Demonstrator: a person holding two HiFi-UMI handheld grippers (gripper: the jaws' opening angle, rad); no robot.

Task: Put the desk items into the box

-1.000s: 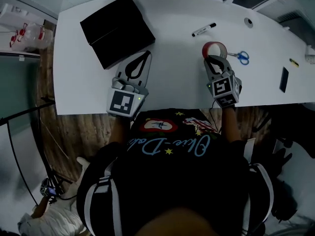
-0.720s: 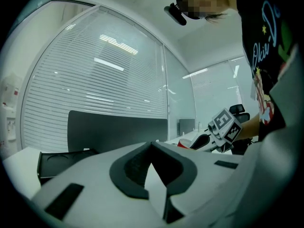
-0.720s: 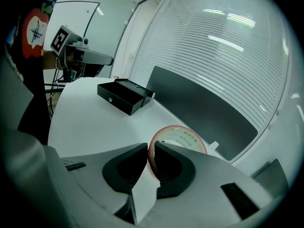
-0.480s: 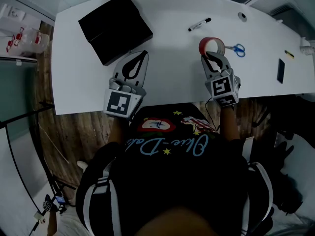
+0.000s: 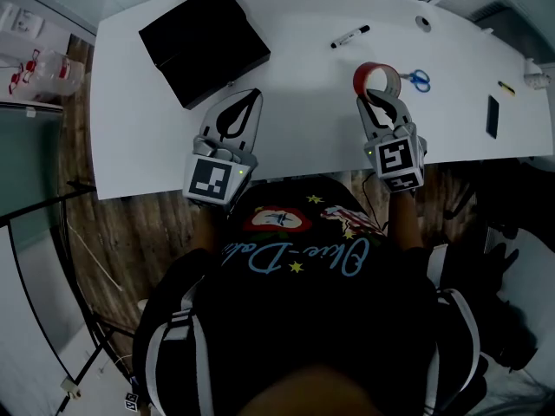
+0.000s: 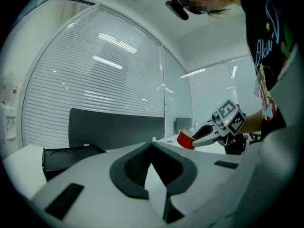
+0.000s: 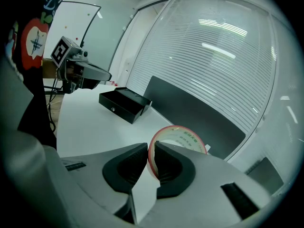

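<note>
— Where is the tape roll [image 5: 375,74]?
— Pinched by its red wall between the jaws of the right gripper [image 5: 379,104], over the right half of the desk [image 5: 303,111], toward the near edge.
— And around it?
— Blue-handled scissors [image 5: 417,79] lie just to its right, and a marker [image 5: 349,35] lies nearer the far edge. The black box [image 5: 204,46] sits at the far left corner.
— The left gripper [image 5: 255,96]?
— Jaws together, nothing between them, at the near edge, close to the box.
</note>
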